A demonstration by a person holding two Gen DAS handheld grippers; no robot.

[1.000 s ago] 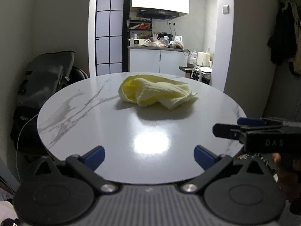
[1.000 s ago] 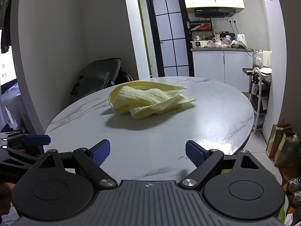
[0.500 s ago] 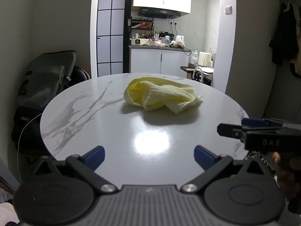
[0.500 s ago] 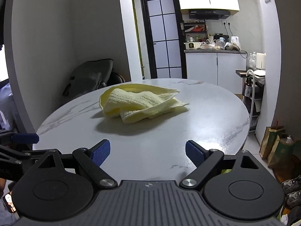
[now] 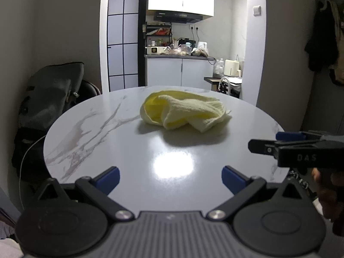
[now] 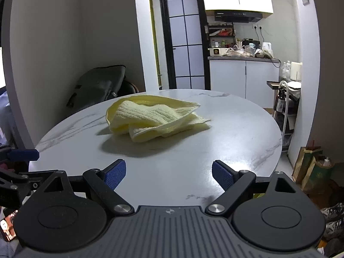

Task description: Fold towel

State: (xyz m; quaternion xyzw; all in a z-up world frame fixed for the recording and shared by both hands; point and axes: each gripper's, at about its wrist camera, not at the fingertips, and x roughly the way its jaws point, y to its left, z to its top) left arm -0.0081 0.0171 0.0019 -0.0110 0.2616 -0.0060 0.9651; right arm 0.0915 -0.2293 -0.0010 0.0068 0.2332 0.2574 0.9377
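White marble-patterned round table (image 5: 90, 137) fills the middle of both views, with a crumpled pale yellow towel (image 5: 185, 112) lying bunched at its centre. Your left gripper (image 5: 169, 177) sits at the bottom of its frame, blue pads spread wide and empty. Your right gripper (image 6: 168, 175) is likewise spread, holding nothing; "DAS" reads on its body at right in the left view.

Towel (image 5: 185, 111) mid-table (image 5: 90, 133), bag (image 5: 49, 94) behind table's left
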